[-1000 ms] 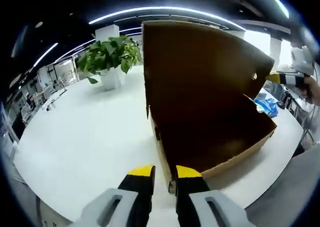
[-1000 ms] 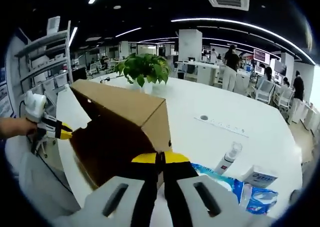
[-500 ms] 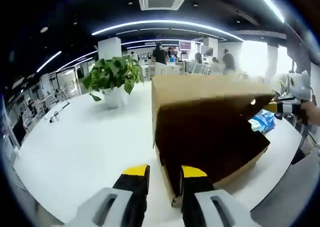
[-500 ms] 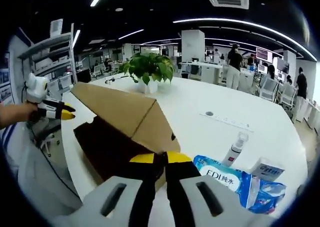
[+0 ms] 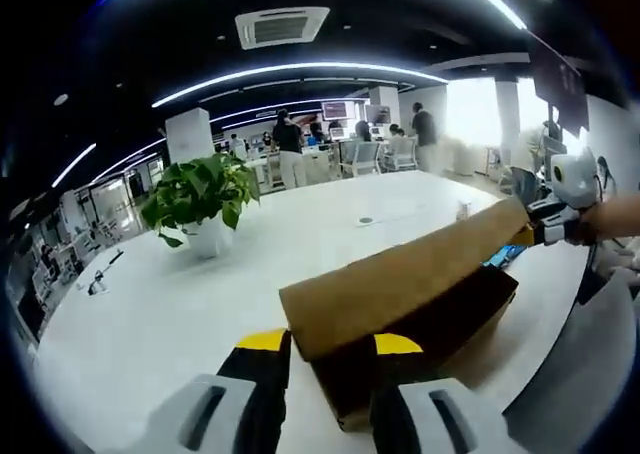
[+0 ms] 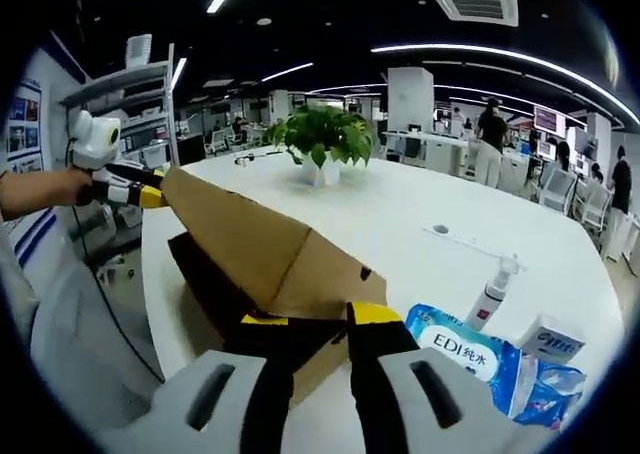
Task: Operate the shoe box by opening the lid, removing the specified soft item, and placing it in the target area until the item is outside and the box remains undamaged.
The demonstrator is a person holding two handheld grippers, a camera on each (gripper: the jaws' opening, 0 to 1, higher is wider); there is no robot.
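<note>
Shoe box: we see a plain brown cardboard carton with matte, flat panels and sharp folded edges, resting on a smooth white table. Its hinged lid is a long, flat cardboard flap with a folded side panel, and it now lies tilted low over the dark interior.

Left gripper: we see its yellow-tipped black jaws spread apart, one on each side of the near corner of the box; whether they touch the cardboard, we cannot tell. In the right gripper view the same tool sits at the far end of the lid.

Right gripper: we see its yellow-tipped jaws parted, straddling the near corner of the box under the lid. In the left gripper view it sits at the far end of the lid, held by a hand.

Beside the box in the right gripper view lie a glossy blue and white soft pack, a slim white spray bottle and a small white carton. A leafy green plant in a white pot stands farther back on the table.

Compared with one second ago, we note that the lid stood nearly upright and the dark interior was widely exposed; half a second ago it was partly lowered; now it is almost down. The right jaws, then pressed together, are now apart.
</note>
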